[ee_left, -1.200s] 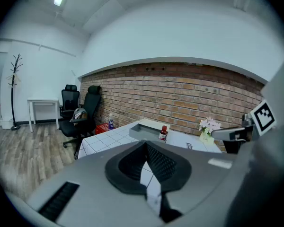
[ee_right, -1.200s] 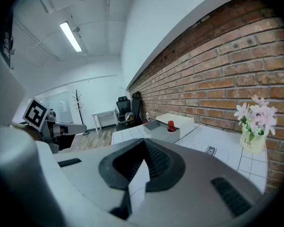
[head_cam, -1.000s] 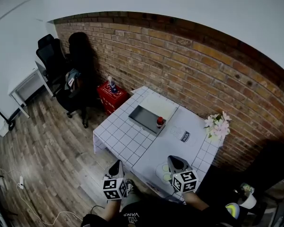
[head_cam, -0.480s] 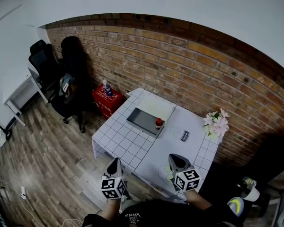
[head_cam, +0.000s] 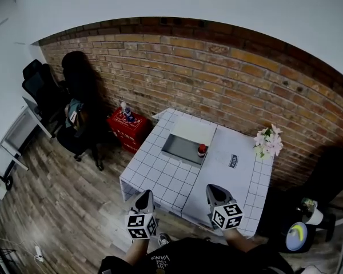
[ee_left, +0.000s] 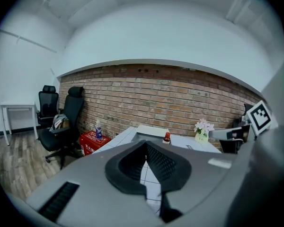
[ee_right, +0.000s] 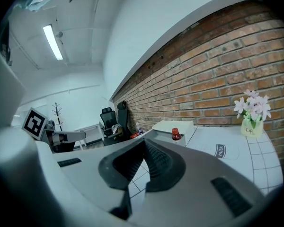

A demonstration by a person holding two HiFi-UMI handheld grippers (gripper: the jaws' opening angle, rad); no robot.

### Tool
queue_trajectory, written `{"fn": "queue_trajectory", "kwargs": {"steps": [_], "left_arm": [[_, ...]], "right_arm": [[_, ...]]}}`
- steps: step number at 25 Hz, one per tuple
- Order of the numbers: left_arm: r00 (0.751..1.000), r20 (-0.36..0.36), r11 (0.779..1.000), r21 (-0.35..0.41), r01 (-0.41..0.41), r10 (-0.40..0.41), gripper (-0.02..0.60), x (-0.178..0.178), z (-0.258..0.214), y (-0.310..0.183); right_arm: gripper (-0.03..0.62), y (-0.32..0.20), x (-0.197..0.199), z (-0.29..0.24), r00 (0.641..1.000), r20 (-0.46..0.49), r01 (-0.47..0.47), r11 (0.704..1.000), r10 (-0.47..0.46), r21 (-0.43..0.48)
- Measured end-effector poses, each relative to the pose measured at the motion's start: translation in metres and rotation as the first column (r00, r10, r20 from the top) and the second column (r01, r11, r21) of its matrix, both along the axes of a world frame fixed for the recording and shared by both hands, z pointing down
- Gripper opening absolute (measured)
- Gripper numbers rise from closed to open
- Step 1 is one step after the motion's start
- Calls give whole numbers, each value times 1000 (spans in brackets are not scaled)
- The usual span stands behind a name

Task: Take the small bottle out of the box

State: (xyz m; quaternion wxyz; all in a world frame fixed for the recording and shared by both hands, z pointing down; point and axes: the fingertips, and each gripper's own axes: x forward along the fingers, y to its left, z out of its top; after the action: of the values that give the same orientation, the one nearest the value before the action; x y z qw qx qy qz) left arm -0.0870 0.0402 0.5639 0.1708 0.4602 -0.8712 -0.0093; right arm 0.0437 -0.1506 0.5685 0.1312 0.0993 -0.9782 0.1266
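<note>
The small bottle (head_cam: 201, 149), red-capped and upright, stands inside the box (head_cam: 180, 148), at its right end. The box is a shallow grey tray with a white lid (head_cam: 192, 131) lying just beyond its far side. It sits toward the far middle of the surface (head_cam: 160, 178), which is covered in a grid-patterned cloth. On the right far corner of the surface is a small vase of pale flowers (head_cam: 267, 142).

Both grippers are at the near edge, well apart from the box. The left gripper (head_cam: 145, 195) has its jaws closed together with nothing between them. The right gripper (head_cam: 212, 189) likewise has its jaws closed and empty.

To the left of the surface, against the brick wall, is a red crate (head_cam: 126, 127) with a water bottle on top. Farther left are black office chairs (head_cam: 74, 116).
</note>
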Motion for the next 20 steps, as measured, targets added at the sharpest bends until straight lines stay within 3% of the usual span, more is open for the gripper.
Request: {"fn": "queue_trajectory", "kwargs": {"steps": [11, 20], "left_arm": [[989, 6, 989, 27, -146, 146, 11, -59, -1, 26], [970, 6, 969, 43, -244, 244, 11, -78, -1, 26]], "right_arm": [[-2, 46, -45, 9, 991, 14, -133, 991, 133, -9], [-2, 65, -55, 13, 979, 8, -202, 979, 202, -12]]}}
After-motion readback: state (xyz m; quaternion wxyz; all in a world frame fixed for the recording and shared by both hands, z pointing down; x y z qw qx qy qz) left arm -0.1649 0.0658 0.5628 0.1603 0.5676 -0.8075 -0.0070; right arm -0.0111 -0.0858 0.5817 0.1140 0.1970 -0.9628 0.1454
